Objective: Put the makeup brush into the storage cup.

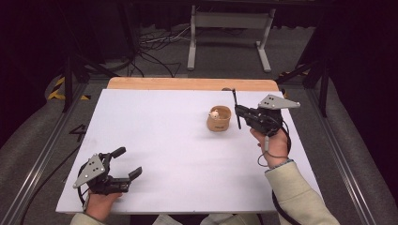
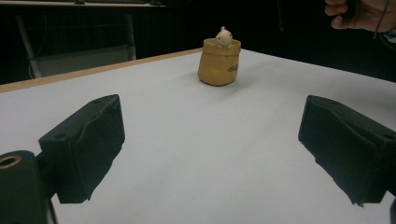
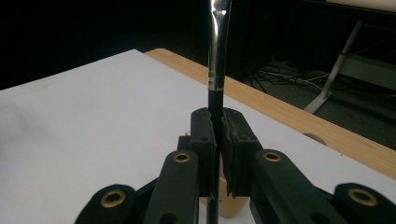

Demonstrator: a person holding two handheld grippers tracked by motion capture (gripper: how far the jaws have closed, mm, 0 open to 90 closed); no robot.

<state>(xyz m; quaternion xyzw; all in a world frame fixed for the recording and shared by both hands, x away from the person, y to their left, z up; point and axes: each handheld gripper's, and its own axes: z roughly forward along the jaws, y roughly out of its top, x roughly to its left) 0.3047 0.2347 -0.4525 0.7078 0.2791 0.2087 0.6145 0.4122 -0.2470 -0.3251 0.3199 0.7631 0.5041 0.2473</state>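
White table [image 1: 164,140], dark room | high view: tan pot [image 1: 218,118] with small figure [image 1: 214,114] far right, just left of right gripper [image 1: 238,111]; left gripper [image 1: 127,162] near left, well apart | left gripper view: jaws released wide, empty, pot ahead | right gripper view: jaws clenched on upright dark rod [image 3: 217,56], pot below.

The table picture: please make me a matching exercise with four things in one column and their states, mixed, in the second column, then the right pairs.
Things:
1. left gripper
2. right gripper
3. toy
4. pouch

States:
A. shut on a thin black tool
B. stands upright on the white table
C. open, holding nothing
D. peeks out of the top of a container

Pairs: 1-C, 2-A, 3-D, 4-B
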